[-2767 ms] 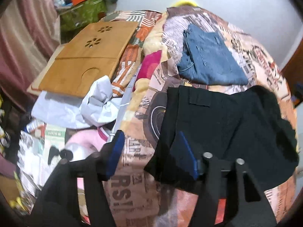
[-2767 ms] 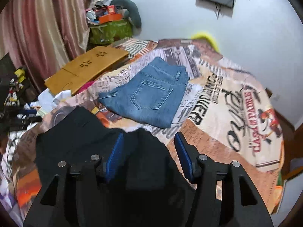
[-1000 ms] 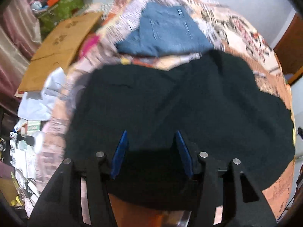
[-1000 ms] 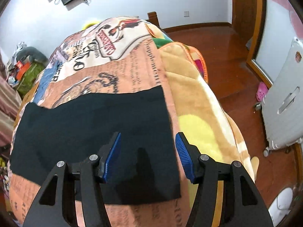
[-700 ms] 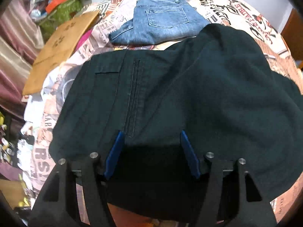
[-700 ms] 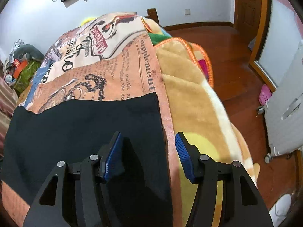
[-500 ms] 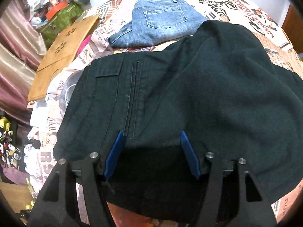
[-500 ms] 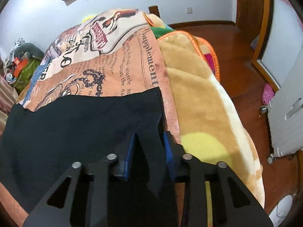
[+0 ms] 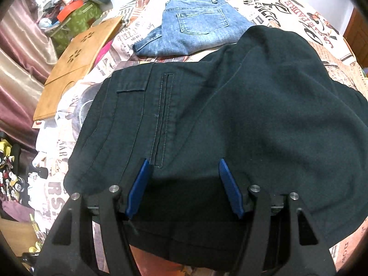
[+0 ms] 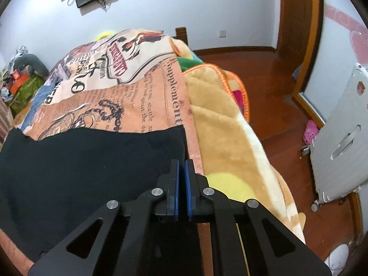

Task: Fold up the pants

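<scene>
The right gripper [image 10: 181, 163] had just closed on the hem corner of the black pants [image 10: 92, 161] at the bed's near right edge; so thin a bite could slip when lifted, and the fold would skew. The left gripper [image 9: 182, 168] stood open, straddling the waist near the near edge, not clamping. The printed bedspread [image 10: 142, 96] lay beneath; folded jeans [image 9: 197, 23] farther up; beyond, a wooden board [image 9: 73, 64] at the left edge, and wood floor [image 10: 264, 73].

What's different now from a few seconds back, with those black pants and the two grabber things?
The right gripper swung to the black pants' leg end and has just closed, pinching its edge. The left gripper moved over the waist, jaws open astride the fabric. The folded jeans and wooden board stayed put.
</scene>
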{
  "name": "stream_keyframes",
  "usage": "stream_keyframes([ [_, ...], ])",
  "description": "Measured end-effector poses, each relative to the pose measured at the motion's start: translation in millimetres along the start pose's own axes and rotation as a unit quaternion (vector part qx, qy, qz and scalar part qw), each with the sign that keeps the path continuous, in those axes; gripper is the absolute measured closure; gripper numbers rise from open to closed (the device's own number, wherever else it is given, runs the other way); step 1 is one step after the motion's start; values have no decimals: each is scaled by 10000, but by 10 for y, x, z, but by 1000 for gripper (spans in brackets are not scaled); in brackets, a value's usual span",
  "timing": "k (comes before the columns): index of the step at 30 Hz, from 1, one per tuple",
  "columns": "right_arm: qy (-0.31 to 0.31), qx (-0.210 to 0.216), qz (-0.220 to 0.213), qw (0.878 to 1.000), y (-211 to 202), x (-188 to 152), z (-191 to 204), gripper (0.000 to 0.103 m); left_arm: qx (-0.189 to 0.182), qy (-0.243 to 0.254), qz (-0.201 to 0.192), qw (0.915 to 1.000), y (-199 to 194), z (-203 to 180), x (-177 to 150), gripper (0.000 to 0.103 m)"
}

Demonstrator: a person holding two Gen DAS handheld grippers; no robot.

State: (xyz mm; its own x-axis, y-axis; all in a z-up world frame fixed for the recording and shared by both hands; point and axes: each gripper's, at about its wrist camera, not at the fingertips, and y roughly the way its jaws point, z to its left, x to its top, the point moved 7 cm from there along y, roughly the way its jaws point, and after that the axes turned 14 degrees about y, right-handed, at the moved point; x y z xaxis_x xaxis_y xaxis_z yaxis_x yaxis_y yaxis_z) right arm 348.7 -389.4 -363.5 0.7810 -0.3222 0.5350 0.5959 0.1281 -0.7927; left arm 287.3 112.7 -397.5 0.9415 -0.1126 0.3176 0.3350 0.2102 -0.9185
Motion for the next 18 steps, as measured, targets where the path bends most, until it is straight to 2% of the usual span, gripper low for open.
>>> stream_keyframes([
  [3,-81,-120,112,9998,-2,-21,23,96,-23,94,82,9999,-44,19,46,41],
  [6,-122,-121,107,9998,20,-25,27,90,-246,-27,-65,9997,-164,20,123,41],
  [12,40,3,380,9993,185,-60,-8,90,-371,127,-360,9986,-384,-142,297,40],
  [15,-13,58,274,9996,178,-69,15,95,-484,303,-377,9977,-387,-316,340,38],
  [18,-123,37,269,9996,187,-89,49,97,-308,445,-347,9979,-288,-467,342,35],
])
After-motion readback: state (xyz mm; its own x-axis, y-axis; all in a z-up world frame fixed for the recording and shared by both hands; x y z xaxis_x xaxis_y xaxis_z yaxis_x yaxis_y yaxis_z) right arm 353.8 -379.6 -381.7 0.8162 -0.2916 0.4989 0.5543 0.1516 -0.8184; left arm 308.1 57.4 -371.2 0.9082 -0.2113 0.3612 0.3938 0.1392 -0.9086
